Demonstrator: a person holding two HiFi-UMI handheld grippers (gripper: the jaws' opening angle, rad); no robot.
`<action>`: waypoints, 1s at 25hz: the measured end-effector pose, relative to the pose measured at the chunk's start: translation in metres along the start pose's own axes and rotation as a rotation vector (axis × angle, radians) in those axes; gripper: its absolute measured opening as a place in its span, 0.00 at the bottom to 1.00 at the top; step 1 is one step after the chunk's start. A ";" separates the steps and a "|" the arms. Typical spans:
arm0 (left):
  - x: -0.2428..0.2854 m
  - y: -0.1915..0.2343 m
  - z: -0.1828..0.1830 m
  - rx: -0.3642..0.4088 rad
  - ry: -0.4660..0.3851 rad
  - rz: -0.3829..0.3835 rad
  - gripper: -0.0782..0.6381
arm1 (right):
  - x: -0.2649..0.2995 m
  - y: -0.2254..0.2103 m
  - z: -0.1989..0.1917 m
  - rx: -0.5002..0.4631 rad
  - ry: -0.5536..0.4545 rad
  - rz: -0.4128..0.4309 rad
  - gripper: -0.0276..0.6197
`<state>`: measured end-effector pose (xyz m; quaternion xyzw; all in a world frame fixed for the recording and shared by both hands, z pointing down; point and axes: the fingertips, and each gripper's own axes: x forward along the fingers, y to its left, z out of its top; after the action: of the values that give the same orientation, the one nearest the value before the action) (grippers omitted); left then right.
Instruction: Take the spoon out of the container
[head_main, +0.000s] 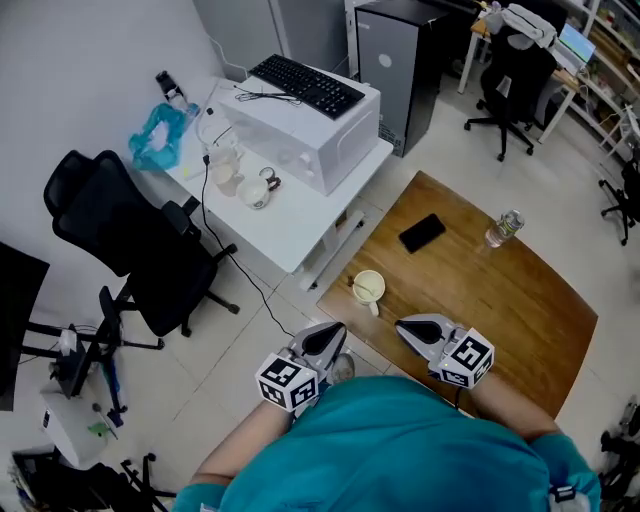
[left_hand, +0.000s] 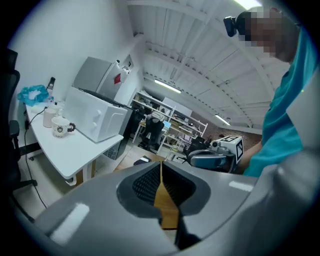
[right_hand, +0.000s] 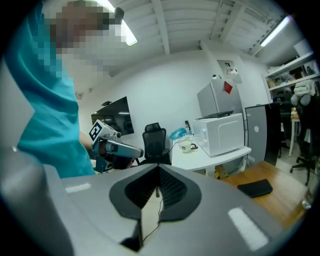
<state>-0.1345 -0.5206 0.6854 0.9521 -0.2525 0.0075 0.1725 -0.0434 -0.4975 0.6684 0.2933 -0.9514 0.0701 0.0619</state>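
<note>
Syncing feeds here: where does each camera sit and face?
Head view: on the head, steeply down at table and cup; left gripper, right gripper, teal shirt show.
Left gripper view: on that gripper, across the table, microwave at left; shut jaws, right gripper show.
Right gripper view: on that gripper, toward the chair; shut jaws, left gripper show.
All three show the microwave.

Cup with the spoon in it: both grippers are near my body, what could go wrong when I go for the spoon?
1. The cup stands close to the edge of the wooden table; a nudge could send it onto the floor.
2. The left gripper and right gripper are both shut; going in like that would likely knock the cup rather than catch the spoon.
3. Nothing steadies the cup, so lifting the spoon one-handed may tip it.
</note>
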 end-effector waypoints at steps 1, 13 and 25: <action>0.003 0.019 -0.004 -0.009 0.032 -0.014 0.13 | 0.014 -0.005 -0.003 0.011 0.008 -0.021 0.05; 0.123 0.167 -0.130 -0.385 0.462 0.000 0.45 | 0.051 -0.073 -0.051 0.105 0.046 -0.111 0.05; 0.162 0.195 -0.169 -0.288 0.593 0.102 0.21 | 0.050 -0.101 -0.075 0.113 0.068 -0.130 0.05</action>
<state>-0.0756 -0.7002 0.9245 0.8604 -0.2373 0.2570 0.3705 -0.0212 -0.5953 0.7600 0.3549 -0.9222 0.1294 0.0821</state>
